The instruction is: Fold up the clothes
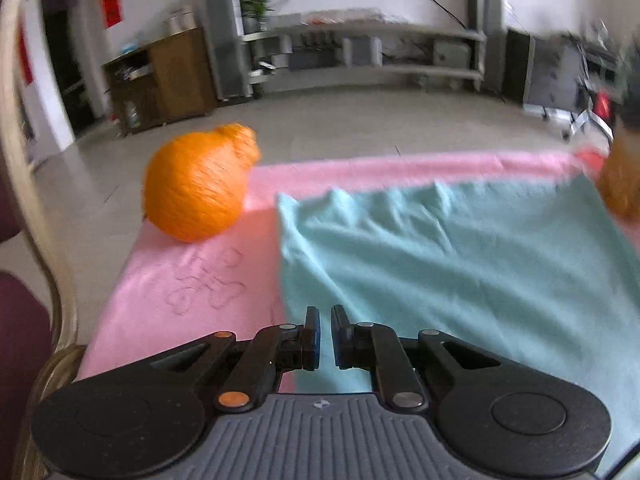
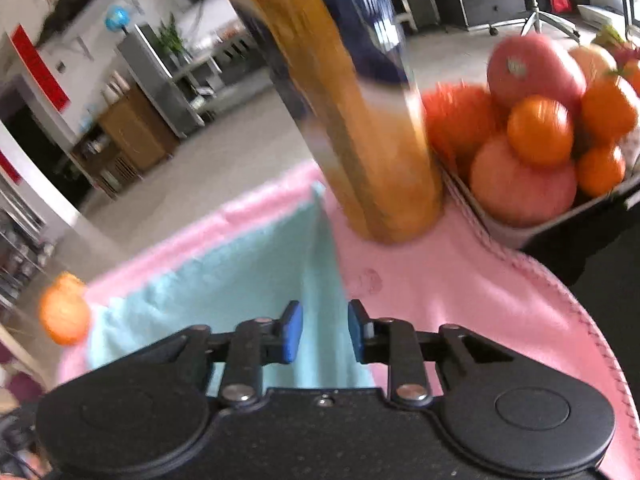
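Pink cloth [image 1: 180,280] under teal cloth [image 1: 440,280], orange pumpkin [image 1: 196,188] beside

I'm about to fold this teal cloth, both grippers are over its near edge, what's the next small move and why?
Probably lower both grippers and pinch the near corners. The left gripper hangs with a narrow gap over the teal cloth at its left edge, the right gripper open over its right edge. Neither holds fabric yet.

place: home living room | evidence: media shelf unit [image 1: 360,52], wooden cabinet [image 1: 160,80], houseplant [image 1: 256,4]
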Tool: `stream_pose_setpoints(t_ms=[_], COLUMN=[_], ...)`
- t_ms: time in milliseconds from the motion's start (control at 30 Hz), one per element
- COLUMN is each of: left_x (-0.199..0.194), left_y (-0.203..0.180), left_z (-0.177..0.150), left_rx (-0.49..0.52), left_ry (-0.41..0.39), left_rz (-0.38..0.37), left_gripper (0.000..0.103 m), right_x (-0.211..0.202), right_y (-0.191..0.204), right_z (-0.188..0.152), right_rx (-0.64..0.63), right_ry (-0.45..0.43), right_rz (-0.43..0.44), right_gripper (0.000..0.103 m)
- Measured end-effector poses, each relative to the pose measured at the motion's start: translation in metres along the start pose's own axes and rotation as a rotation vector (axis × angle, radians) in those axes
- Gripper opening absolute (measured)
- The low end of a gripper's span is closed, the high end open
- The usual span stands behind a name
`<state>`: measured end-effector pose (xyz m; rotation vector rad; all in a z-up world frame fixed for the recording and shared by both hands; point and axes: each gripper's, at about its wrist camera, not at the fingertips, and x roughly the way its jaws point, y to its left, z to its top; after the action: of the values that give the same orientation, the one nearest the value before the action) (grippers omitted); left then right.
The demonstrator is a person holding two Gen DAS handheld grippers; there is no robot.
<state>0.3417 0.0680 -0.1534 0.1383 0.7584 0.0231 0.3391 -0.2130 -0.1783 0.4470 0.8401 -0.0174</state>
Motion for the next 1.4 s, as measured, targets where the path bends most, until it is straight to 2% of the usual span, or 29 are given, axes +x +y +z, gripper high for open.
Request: stream_pose_setpoints(t_ms=[133, 167, 200, 400, 567, 700, 833, 900, 933, 1000, 1100, 1167, 1300, 1400], left_x=[0.012, 0.013, 0.014, 0.015, -0.011, -0.064, -0.121, -0.134, -0.136, -0.125, -0.099, -0.085, -0.074, -0.062], left_y=[0.004, 0.007, 0.008, 0.003, 0.024, 0.032, 0.037, 0.031, 0.029, 0.026, 0.025, 0.029, 0.034, 0.027], left_z=[-0.004, -0.004, -0.005, -0.009, 0.001, 0.003, 0.002, -0.011, -0.019, -0.037, -0.056, -0.059, -0.055, -0.056], left_rx=[0.019, 0.015, 0.015, 0.067, 0.006, -0.021, -0.042, -0.070, -0.091, -0.128, -0.168, -0.190, -0.243, -0.207], left_ry=[0.026, 0.028, 0.029, 0.019, 0.046, 0.054, 0.064, 0.092, 0.091, 0.096, 0.143, 0.155, 0.132, 0.157], left_rz=[0.033, 0.039, 0.048, 0.114, 0.127, 0.100, 0.062, 0.018, -0.008, -0.047, -0.063, -0.055, -0.068, -0.050], left_gripper=[0.010, 0.010, 0.008, 0.008, 0.007, 0.007, 0.008, 0.012, 0.018, 0.020, 0.013, 0.012, 0.012, 0.012], right_x=[0.029, 0.031, 0.033, 0.031, 0.006, -0.062, -0.134, -0.158, -0.163, -0.159, -0.126, -0.097, -0.063, -0.047], right_y=[-0.005, -0.002, 0.000, 0.006, 0.005, 0.001, 0.000, -0.003, -0.005, -0.010, -0.021, -0.029, -0.030, -0.027], right_z=[-0.004, -0.005, -0.007, -0.010, -0.011, -0.006, -0.026, -0.041, -0.047, -0.057, -0.071, -0.074, -0.069, -0.068], right_rx=[-0.032, -0.066, -0.101, -0.168, -0.116, -0.019, 0.053, 0.076, 0.088, 0.111, 0.121, 0.133, 0.102, 0.078], right_ry=[0.016, 0.001, -0.014, -0.067, -0.035, -0.046, -0.071, -0.088, -0.093, -0.090, -0.031, 0.031, 0.057, 0.060], right_rz=[-0.024, -0.038, -0.051, -0.164, -0.154, -0.072, 0.016, 0.052, 0.065, 0.082, 0.083, 0.045, 0.019, 0.009], right_gripper=[0.025, 0.016, 0.002, 0.001, 0.013, 0.024, 0.035, 0.039, 0.042, 0.045, 0.044, 0.035, 0.034, 0.034])
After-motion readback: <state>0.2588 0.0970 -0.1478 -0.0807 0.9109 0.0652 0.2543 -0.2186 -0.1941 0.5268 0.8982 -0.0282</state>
